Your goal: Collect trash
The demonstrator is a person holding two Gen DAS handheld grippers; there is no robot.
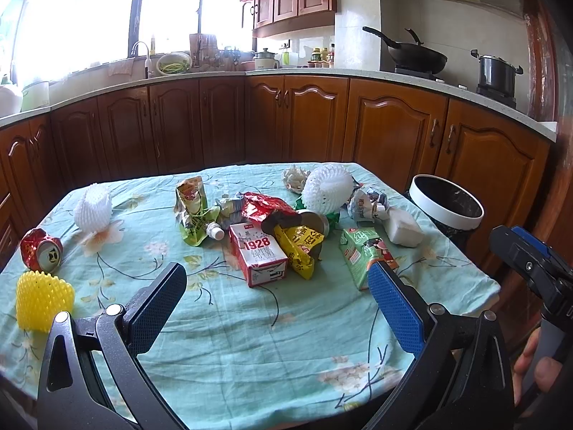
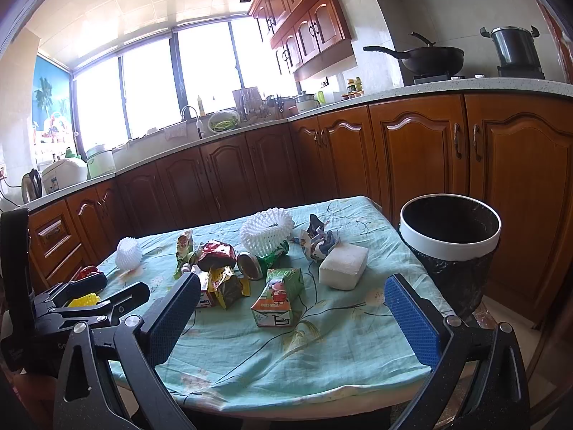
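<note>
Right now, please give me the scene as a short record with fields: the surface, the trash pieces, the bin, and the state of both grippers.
surface: table with floral cloth
carton 1: red and white carton, lying mid-table
carton 2: green carton, nearest the right gripper
can: crushed red can, at the table's left edge
foam: yellow foam net; white foam block
bin: trash bin, beside the table's right edge, open top
left gripper: open, holds nothing
right gripper: open, holds nothing
</note>
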